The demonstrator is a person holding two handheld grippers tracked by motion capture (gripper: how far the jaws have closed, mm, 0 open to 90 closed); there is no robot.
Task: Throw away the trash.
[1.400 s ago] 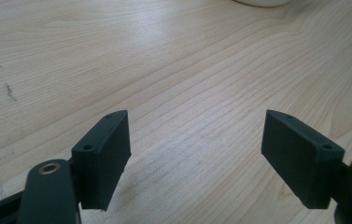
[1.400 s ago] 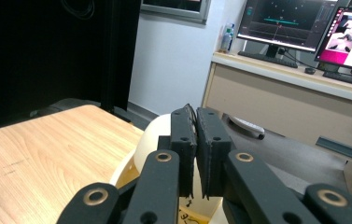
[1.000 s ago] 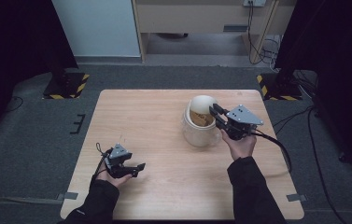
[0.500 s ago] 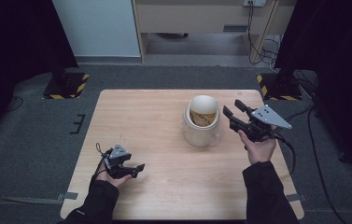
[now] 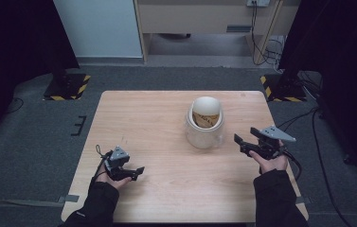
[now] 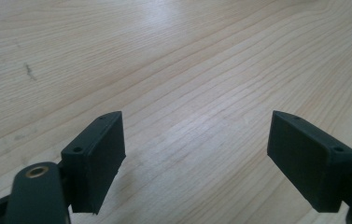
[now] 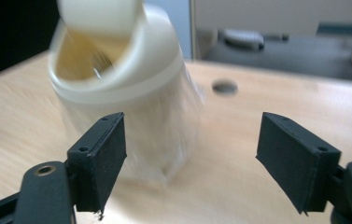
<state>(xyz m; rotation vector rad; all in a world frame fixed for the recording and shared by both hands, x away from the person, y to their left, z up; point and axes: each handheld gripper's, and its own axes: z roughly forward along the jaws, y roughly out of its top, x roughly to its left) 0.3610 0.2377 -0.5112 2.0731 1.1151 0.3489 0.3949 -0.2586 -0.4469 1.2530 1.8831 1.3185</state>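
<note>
- Jar (image 5: 205,128): a whitish, see-through plastic container standing upright on the table (image 5: 157,118), right of centre, with a cream flap lid tipped up at its mouth.
- Probably light, stiff and smooth-sided; best gripped across the body, below the rim.
- Right claw (image 5: 240,142), just beside it, gapes empty.
- Left claw (image 5: 137,172), well apart, likewise spread.

Light wooden bench (image 5: 166,118) on grey carpet floor (image 5: 29,142), black curtains (image 5: 20,38) at both sides, pale blue panel (image 5: 98,26) behind, wooden desk (image 5: 200,16) at the back, yellow-black striped stand bases (image 5: 67,87), cables (image 5: 261,45) near the right.
</note>
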